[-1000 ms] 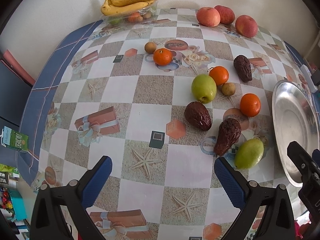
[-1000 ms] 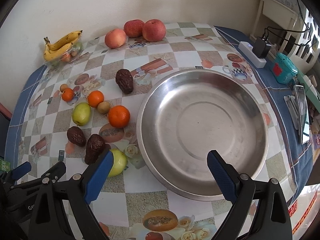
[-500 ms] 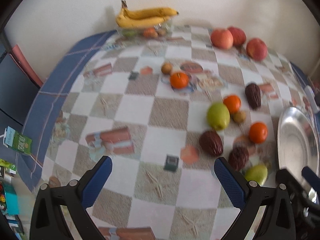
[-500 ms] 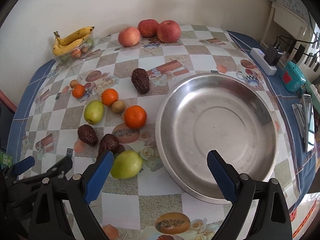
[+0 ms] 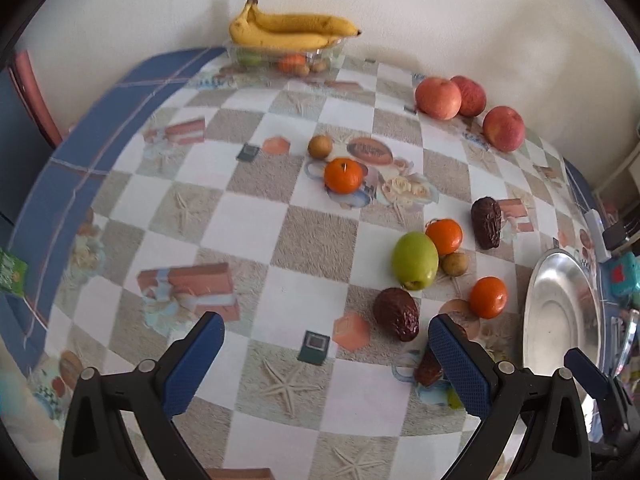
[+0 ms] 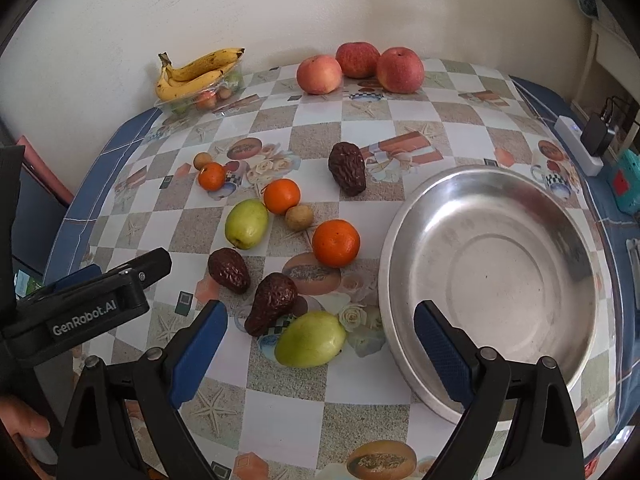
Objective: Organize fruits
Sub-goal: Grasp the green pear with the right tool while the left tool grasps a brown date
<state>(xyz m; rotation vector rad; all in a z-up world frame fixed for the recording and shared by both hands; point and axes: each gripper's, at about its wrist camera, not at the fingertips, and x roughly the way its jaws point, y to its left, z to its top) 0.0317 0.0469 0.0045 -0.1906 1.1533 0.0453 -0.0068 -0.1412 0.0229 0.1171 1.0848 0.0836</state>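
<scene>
Both the left gripper and right gripper spread wide, empty; nearest green pear lying just left of steel bowl, easily nudged into the touching wrinkled avocado and rolled along bench.

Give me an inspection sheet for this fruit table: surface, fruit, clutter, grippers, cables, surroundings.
Surface: table under a checkered printed cloth with blue border.
Job's things: metal bowl holds nothing; loose beside it are three oranges, two green fruits, three dark wrinkled fruits, two small brown fruits; three apples near the wall; bananas atop a clear tray holding small fruit.
Clutter: teal item at the right edge.
Grippers: left gripper and right gripper open, holding nothing.
Cables: power strip with a black plug and cord.
Surroundings: white wall; pale furniture far right.
</scene>
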